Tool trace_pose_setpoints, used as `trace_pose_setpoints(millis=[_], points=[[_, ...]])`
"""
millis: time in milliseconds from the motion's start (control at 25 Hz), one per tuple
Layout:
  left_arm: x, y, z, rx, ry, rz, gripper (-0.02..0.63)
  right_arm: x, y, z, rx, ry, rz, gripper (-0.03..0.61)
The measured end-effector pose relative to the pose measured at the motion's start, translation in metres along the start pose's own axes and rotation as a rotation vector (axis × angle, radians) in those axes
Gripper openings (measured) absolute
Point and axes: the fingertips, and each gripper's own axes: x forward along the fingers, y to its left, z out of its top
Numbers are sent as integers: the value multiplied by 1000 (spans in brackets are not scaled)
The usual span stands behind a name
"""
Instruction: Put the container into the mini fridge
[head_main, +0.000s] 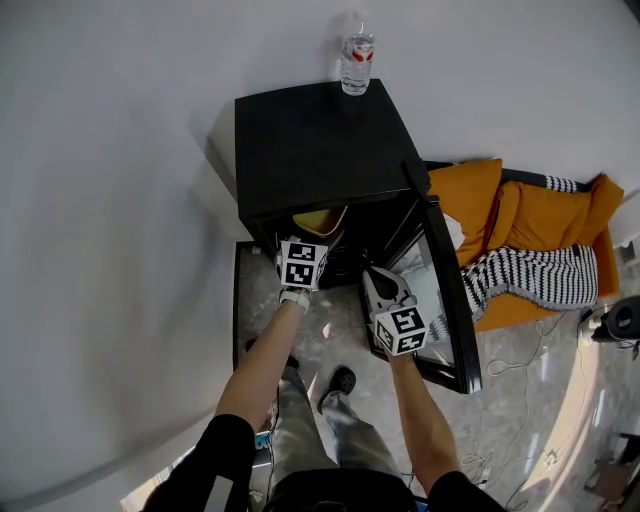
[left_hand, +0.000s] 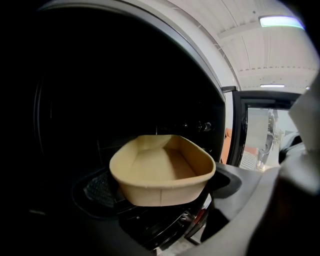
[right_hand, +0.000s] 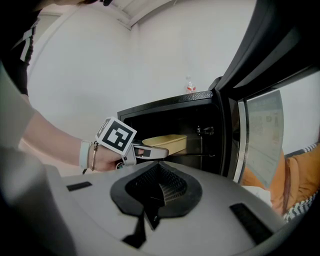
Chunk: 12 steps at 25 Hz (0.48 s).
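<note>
The black mini fridge (head_main: 310, 140) stands with its door (head_main: 450, 300) swung open to the right. A tan, empty, rounded container (left_hand: 160, 170) hangs at the fridge's mouth, above a wire shelf. My left gripper (left_hand: 162, 186) is shut on it, with one dark pad on each side wall. From the head view the container (head_main: 320, 218) shows just under the fridge's top edge, ahead of the left gripper (head_main: 308, 245). My right gripper (head_main: 375, 275) hovers beside the door with its jaws shut on nothing. In the right gripper view the pads (right_hand: 157, 186) meet, and the container (right_hand: 167, 141) sits inside the opening.
A water bottle (head_main: 356, 60) stands on the fridge's back edge. An orange cushion and a striped cloth (head_main: 530, 270) lie to the right of the door. Cables trail over the floor at the lower right. A white wall runs along the left.
</note>
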Motion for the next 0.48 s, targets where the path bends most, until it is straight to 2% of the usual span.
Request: trace_pose_setpoints(millis=[400, 480], points=[[3, -1, -2, 26, 48, -13, 532, -2, 5, 1, 3, 4, 7, 8], [3, -2, -2, 23, 46, -11, 551, -3, 5, 2, 3, 3, 6, 8]])
